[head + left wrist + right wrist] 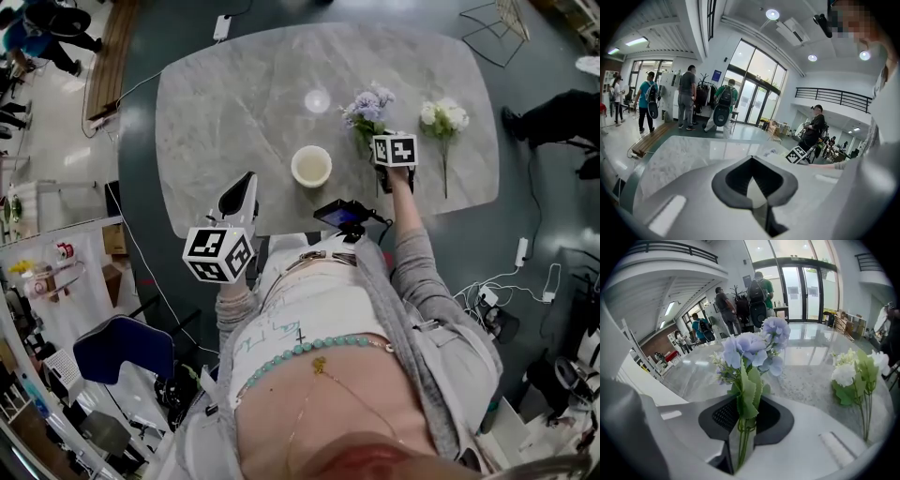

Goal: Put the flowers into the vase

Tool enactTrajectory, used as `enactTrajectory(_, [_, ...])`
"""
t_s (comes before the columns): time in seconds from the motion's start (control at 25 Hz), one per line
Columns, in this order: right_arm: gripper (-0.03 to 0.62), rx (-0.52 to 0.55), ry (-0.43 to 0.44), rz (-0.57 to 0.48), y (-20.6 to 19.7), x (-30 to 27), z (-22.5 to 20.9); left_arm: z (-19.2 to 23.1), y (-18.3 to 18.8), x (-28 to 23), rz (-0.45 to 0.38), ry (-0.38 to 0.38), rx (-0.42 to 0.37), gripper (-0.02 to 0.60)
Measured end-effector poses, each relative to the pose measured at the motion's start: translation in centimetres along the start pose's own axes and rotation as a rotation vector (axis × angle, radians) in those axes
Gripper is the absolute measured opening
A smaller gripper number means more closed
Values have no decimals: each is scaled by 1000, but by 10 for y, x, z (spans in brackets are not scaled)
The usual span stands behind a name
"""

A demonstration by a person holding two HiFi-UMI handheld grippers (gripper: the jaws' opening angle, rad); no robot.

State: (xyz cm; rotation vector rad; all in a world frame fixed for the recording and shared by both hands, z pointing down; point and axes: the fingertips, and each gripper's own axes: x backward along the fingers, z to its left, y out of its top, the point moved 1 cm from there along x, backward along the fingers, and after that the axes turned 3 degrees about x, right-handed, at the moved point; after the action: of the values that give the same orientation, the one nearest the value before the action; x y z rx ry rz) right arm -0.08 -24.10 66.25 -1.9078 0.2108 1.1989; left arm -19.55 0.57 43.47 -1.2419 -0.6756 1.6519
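Right gripper (740,432) was clamped narrow on the stems of the purple flowers (367,105), blooms upright, just right of the vase (311,166). White flowers (443,116) lay flat on the marble table (234,103), farther right of the vase. Left gripper (757,201), jaws together with nothing between, hung left of the vase, nearer the person.

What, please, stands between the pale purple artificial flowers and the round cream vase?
Nothing visible: only bare grey marble tabletop separates the purple flowers, held in the right gripper, from the vase.
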Motion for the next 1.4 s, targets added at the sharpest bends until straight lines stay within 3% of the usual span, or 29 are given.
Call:
enactTrajectory(0.76, [91, -20, 18, -152, 42, 49, 23, -1, 3, -5, 5, -75, -29, 2])
enactTrajectory(1.4, [91, 23, 60, -311, 88, 102, 51, -2, 9, -7, -3, -115, -48, 2])
